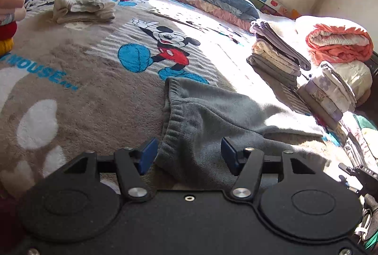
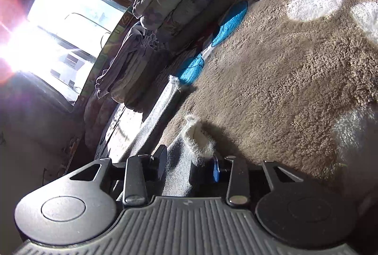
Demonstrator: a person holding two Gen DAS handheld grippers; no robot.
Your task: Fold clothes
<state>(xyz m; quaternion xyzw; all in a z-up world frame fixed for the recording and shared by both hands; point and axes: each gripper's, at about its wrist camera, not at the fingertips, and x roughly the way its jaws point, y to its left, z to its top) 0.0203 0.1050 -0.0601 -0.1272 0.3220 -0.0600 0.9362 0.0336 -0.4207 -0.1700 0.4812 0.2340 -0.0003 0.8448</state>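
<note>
Left wrist view: left gripper (image 1: 189, 155) spread wide around the ribbed cuff of grey sweatpants (image 1: 212, 118) lying on the blanket (image 1: 82, 101). Right wrist view: right gripper (image 2: 189, 165) pinching grey cloth; folded stacks (image 2: 165, 18) beyond.

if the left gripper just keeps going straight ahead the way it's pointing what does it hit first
Most likely the grey garment: its ribbed cuff already lies between the open fingers of the left gripper. Beyond that is only the Mickey Mouse blanket, though depth is hard to judge.
</note>
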